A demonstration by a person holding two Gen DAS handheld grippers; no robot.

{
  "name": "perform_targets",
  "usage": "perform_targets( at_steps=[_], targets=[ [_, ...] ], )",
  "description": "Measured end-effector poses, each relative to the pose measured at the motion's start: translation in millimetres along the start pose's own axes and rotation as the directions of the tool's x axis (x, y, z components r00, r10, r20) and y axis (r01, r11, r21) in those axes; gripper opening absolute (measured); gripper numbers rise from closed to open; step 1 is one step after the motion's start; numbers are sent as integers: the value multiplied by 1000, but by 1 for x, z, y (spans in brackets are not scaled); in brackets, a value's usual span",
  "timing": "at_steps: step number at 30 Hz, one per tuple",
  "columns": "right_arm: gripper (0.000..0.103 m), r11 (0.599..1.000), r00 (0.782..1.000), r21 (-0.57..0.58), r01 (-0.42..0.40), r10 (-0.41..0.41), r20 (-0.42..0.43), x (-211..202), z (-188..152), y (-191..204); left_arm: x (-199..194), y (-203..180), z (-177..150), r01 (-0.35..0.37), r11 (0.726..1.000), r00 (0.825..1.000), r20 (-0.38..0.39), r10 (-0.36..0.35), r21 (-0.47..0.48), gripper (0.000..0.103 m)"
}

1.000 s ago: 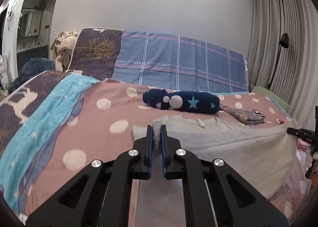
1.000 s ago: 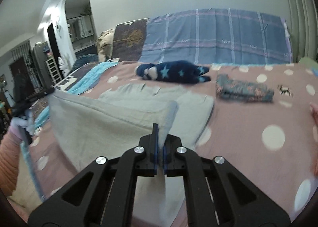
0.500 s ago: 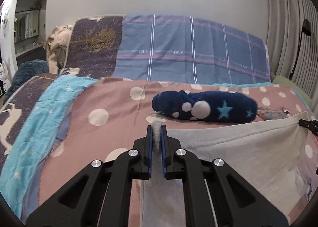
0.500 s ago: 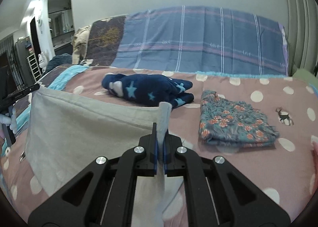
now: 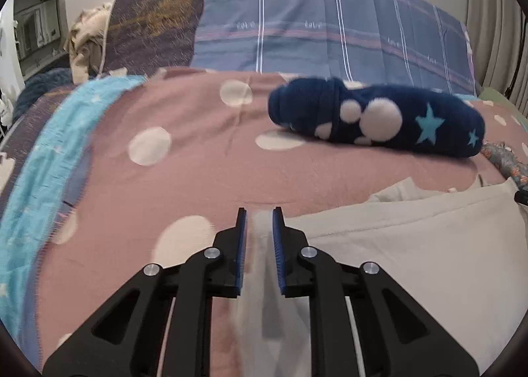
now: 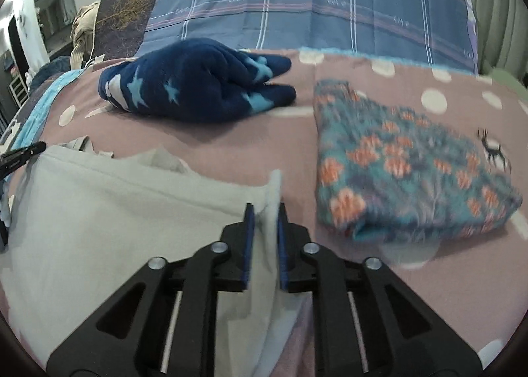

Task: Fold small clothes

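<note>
Tongs L [image 5: 259, 222] & R [image 6: 265, 217] slightly parted, grey garment [image 6: 109, 212] corners between, on bed [image 5: 198, 179]

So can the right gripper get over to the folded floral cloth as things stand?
Probably yes. The floral cloth lies just right of the right gripper on bare bedspread, nothing between. But the gripper looks only part open with the pale garment between its fingers; it must let that go first.

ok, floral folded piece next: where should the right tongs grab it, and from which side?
Take the floral folded garment at its near left corner, where the stacked folded layers form a thick edge facing the right tongs. Come in low from the front; that corner has bare bedspread around it.
</note>
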State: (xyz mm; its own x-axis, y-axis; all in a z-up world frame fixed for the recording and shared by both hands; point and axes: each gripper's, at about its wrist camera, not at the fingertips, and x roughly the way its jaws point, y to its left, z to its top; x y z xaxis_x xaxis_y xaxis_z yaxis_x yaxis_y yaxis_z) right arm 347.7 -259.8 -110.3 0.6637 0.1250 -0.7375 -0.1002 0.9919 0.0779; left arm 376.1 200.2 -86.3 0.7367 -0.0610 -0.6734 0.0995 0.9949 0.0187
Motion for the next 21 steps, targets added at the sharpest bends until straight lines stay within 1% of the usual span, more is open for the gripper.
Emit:
perform_targets(
  at_steps=[1, 2, 4, 5, 6, 8, 9, 10, 11, 12, 14, 16, 17, 18, 19, 20, 21],
  targets=[
    [21, 1000, 1000, 6, 1, -1, 7, -7, -3, -2, -15, 5, -2, 4, 1000, 1000, 9, -4, -4, 27],
    [23, 1000, 1000, 15, 5, -5, 19, -18, -7, -4, -24, 8, -4, 6, 1000, 1000, 16, -5, -8, 31],
    [29, 999, 999, 43, -19, 17, 49, -46, -18, -11, -59, 16, -19, 29, 1000, 999, 38, -29, -11, 41],
    [30, 998, 998, 55, -38, 34, 59, -59, -25, -15, -80, 20, -34, 52, 999, 998, 43, -51, -5, 42],
    [33, 996, 996, 70, -62, 57, 70, -77, -37, -18, -92, 22, -44, 61, 998, 997, 41, -61, -1, 43],
    [37, 991, 993, 92, -96, 88, 79, -107, -63, -21, -118, 26, -71, 72, 997, 997, 34, -72, -2, 48],
    [39, 990, 992, 95, -107, 100, 75, -117, -74, -21, -135, 29, -91, 74, 997, 997, 35, -74, -20, 52],
    [41, 989, 992, 97, -115, 108, 70, -127, -86, -21, -149, 33, -111, 82, 995, 996, 35, -80, -51, 53],
    [41, 987, 991, 102, -121, 115, 62, -139, -103, -21, -157, 35, -122, 92, 993, 996, 30, -90, -75, 53],
    [42, 986, 991, 111, -126, 121, 56, -147, -115, -20, -168, 38, -140, 112, 987, 994, 19, -111, -117, 53],
    [43, 979, 990, 148, -139, 134, 43, -160, -140, -20, -184, 40, -167, 137, 975, 990, 9, -138, -175, 53],
    [43, 966, 987, 204, -161, 159, 26, -170, -165, -21, -198, 36, -193, 210, 948, 977, 9, -214, -240, 53],
    [43, 957, 985, 233, -173, 173, 19, -176, -179, -20, -199, 35, -200, 243, 935, 968, 12, -249, -259, 53],
    [43, 952, 983, 247, -182, 183, 17, -179, -186, -19, -200, 31, -207, 299, 910, 952, 24, -305, -287, 53],
    [44, 944, 980, 264, -198, 201, 17, -182, -193, -17, -198, 28, -211, 356, 879, 931, 39, -364, -317, 53],
    [45, 929, 972, 289, -231, 236, 18, -185, -200, -15, -192, 24, -213, 402, 849, 910, 52, -411, -343, 53],
    [46, 916, 964, 307, -258, 264, 21, -187, -204, -13, -187, 22, -214, 428, 828, 898, 65, -436, -362, 53]
  ],
)
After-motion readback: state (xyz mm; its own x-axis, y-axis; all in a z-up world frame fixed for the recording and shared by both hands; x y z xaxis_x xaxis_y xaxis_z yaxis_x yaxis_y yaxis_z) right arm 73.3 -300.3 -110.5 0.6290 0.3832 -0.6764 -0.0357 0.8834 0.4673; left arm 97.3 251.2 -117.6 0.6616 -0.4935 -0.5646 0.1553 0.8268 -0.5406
